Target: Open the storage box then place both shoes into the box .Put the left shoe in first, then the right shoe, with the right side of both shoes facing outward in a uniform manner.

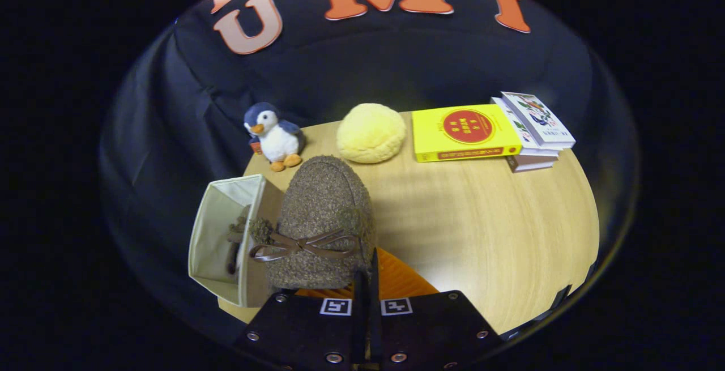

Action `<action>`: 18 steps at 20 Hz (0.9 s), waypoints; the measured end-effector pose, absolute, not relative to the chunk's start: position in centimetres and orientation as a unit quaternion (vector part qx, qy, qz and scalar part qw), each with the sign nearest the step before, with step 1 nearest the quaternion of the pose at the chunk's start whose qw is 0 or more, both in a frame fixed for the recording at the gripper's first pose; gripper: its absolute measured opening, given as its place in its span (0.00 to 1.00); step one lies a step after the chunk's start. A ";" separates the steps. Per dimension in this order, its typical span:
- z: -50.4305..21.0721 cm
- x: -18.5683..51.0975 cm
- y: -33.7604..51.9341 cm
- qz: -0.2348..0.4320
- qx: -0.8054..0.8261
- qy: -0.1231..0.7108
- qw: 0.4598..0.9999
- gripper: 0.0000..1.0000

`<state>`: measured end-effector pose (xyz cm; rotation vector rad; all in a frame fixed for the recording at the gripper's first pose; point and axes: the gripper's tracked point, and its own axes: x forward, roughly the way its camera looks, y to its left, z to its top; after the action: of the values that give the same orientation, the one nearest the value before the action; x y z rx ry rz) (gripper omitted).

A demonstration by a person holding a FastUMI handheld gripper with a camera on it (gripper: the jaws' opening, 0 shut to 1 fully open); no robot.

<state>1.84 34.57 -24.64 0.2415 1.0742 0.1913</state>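
Observation:
A brown fuzzy shoe (323, 218) with a thin ribbon bow hangs just ahead of my fingers, toe pointing away from me. My gripper (366, 280) is shut on the shoe's rear rim, fingers almost touching. Immediately left of the held shoe stands the cream fabric storage box (212, 229), open on the side that faces me. A second brown shoe (235, 241) lies inside the box against its right wall, mostly hidden. The held shoe overlaps the box's right wall, and I cannot tell whether they touch.
A penguin plush (274, 136) and a yellow fluffy ball (371, 133) sit at the back of the round wooden table (498, 229). A yellow book (464, 133) and a stack of books (535, 130) lie at the back right.

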 end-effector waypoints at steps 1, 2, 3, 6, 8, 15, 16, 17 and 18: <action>-24.0 2.1 36.8 0.108 0.113 0.510 0.846 0.04; -23.3 2.3 39.2 0.123 0.113 0.509 0.844 0.04; -22.7 2.3 41.3 0.139 0.111 0.512 0.841 0.05; -22.1 2.4 46.4 0.167 0.100 0.516 0.834 0.04; -22.6 2.4 49.0 0.168 0.092 0.526 0.829 0.04; -27.2 3.0 53.3 0.117 0.072 0.557 0.819 0.04; -28.2 3.0 53.5 0.108 0.069 0.563 0.817 0.04; -29.1 2.9 53.7 0.098 0.065 0.570 0.813 0.04; -30.0 3.0 53.8 0.092 0.057 0.575 0.811 0.04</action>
<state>2.97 53.85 -30.00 0.1213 1.2288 0.1975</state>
